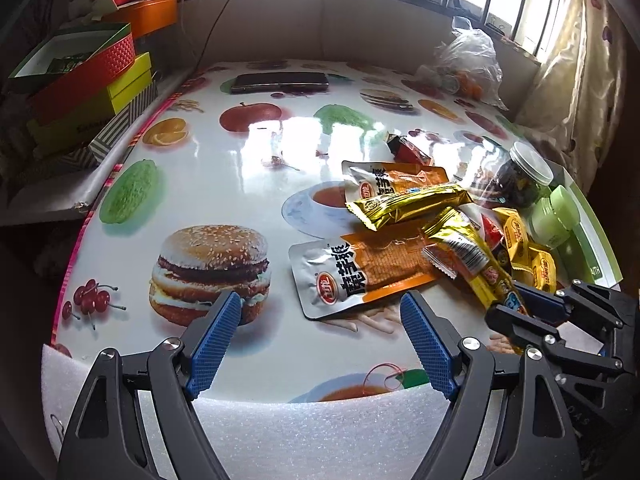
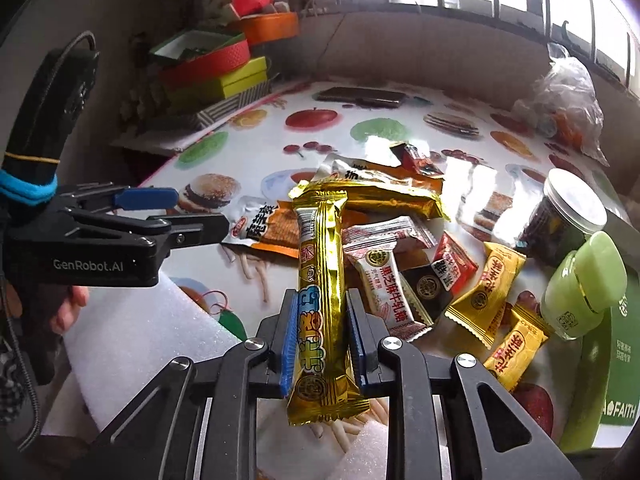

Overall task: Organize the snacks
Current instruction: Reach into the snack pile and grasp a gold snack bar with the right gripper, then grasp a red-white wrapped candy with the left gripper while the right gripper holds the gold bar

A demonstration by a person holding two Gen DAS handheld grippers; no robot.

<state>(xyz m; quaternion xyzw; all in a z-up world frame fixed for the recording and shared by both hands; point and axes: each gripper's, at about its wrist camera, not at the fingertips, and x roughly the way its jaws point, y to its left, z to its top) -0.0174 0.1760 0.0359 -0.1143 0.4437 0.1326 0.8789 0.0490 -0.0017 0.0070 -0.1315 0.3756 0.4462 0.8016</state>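
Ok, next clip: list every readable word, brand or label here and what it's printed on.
"GenRobot.AI": side of the left gripper.
"FAITH": green box, first letters cut off.
"魔芋爽": orange konjac pouch.
"黑芝麻牛轧糖": white candy.
Gold bar held by the right gripper: print too distorted.

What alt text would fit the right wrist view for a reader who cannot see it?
The right gripper is shut on a gold bar, holding it lengthwise above a pile of wrapped snacks on a food-print table. The left gripper hovers open at left, and a jar and green tub stand at right.
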